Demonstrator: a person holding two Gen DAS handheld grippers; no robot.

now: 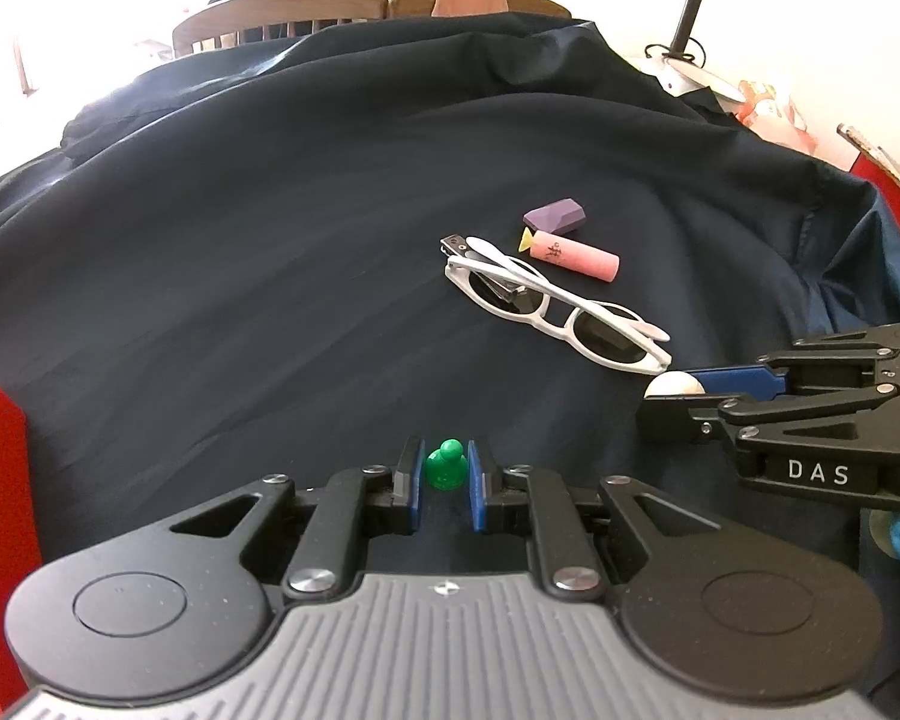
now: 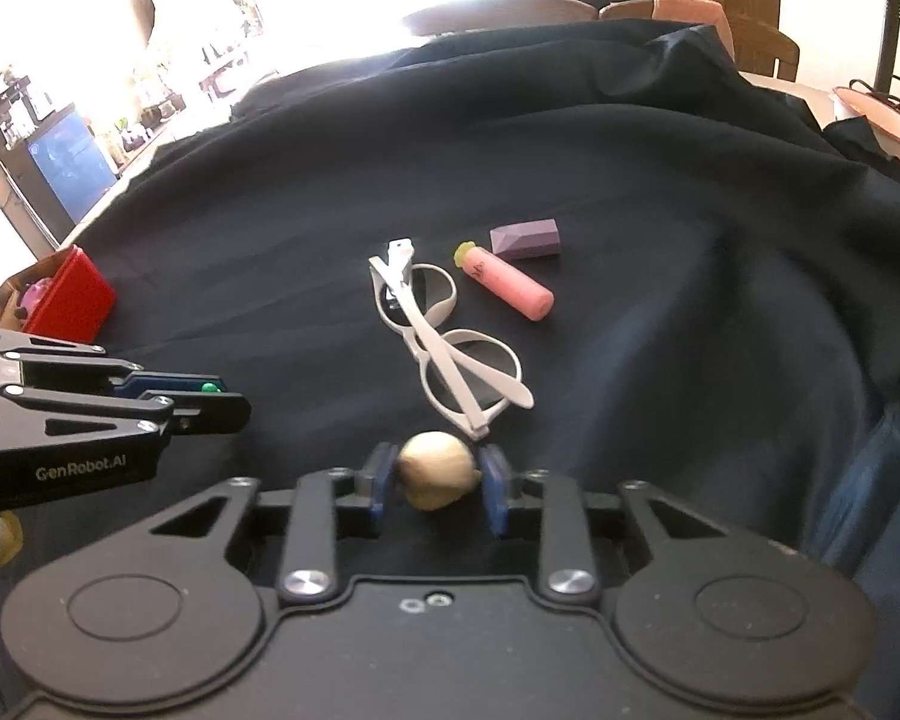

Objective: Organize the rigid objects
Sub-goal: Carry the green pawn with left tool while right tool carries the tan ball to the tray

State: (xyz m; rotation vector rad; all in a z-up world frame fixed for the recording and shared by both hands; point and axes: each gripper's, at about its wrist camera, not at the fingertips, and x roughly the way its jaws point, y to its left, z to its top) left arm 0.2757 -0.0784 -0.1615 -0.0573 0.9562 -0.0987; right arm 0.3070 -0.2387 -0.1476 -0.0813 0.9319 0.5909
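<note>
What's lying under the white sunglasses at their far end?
A metal nail clipper pokes out from under the white sunglasses, its far end clear of the frame. Its near end shows only dimly through the lens. Below is the dark cloth.

A dark cloth [image 1: 270, 270] covers the surface. Ahead of the grippers, white sunglasses [image 1: 561, 312] lie on it, over a nail clipper [image 1: 457, 245]. Just beyond them lie a pink tube [image 1: 579, 257] and purple block [image 1: 555, 216].
</note>
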